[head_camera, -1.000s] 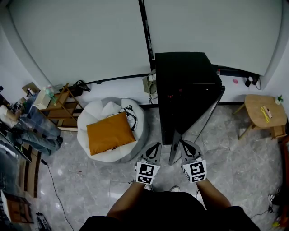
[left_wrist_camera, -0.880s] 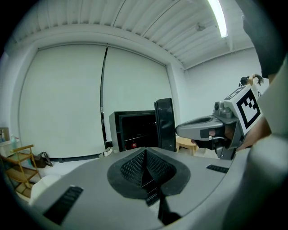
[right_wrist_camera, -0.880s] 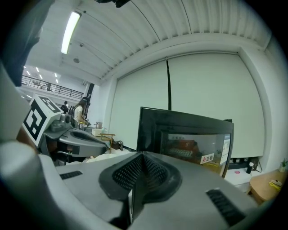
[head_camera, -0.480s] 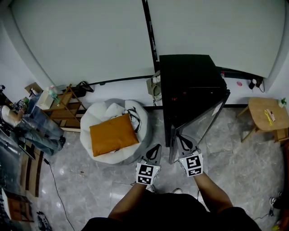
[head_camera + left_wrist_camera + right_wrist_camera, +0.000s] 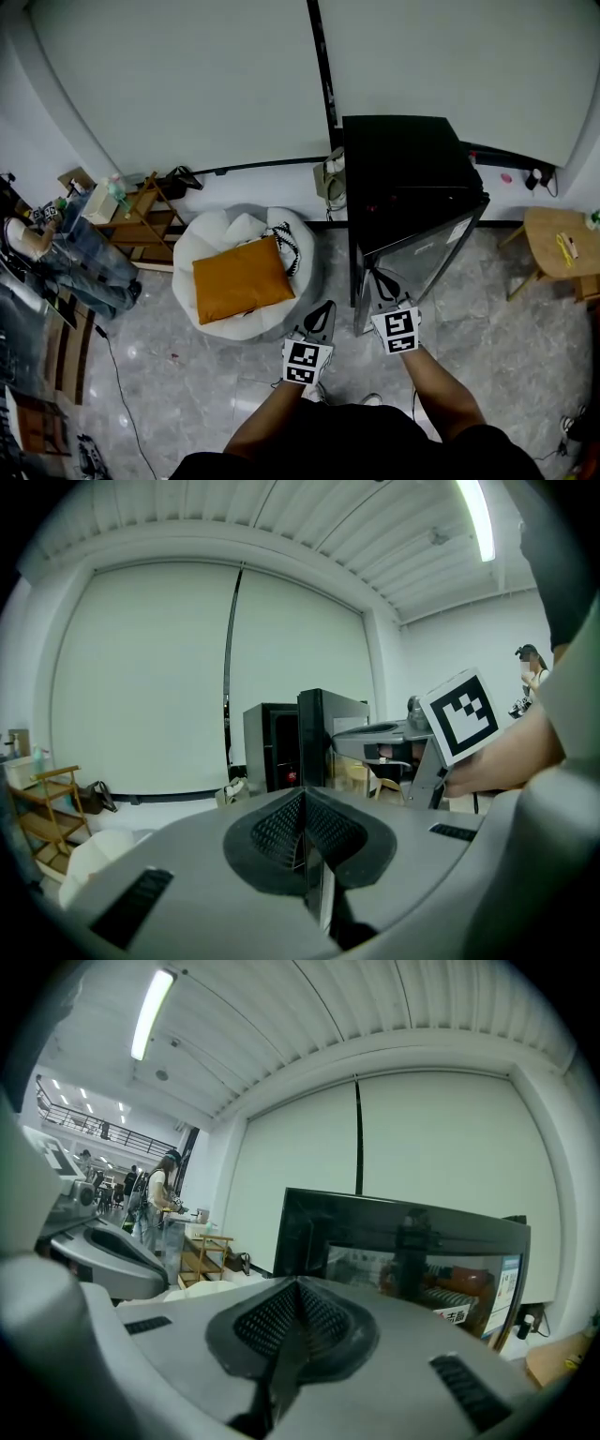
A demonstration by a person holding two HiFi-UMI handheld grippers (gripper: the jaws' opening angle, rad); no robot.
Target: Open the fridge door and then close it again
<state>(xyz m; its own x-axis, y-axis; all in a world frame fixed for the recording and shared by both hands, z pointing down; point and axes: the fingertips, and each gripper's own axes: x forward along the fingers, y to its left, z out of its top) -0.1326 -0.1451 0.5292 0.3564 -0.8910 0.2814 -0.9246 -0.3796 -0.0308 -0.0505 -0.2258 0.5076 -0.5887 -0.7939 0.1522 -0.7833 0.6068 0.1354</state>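
A black fridge (image 5: 403, 173) stands against the back wall, and its glass door (image 5: 420, 265) hangs partly open, swung toward me. My right gripper (image 5: 379, 280) is shut and empty, its tip at the door's outer face near the free edge; whether it touches I cannot tell. In the right gripper view the door (image 5: 412, 1251) fills the space just beyond the shut right gripper (image 5: 298, 1290). My left gripper (image 5: 326, 308) is shut on nothing, left of the door's edge. From the left gripper (image 5: 303, 801) I see the door edge-on (image 5: 314, 733).
A white beanbag (image 5: 211, 239) with an orange cushion (image 5: 242, 278) lies left of the fridge. A wooden stool (image 5: 555, 242) stands at the right, a wooden rack (image 5: 141, 211) at the left wall. A cable (image 5: 117, 389) trails on the marble floor.
The right gripper has moved forward along with the door, which has swung closer to the fridge. The left gripper has shifted only slightly.
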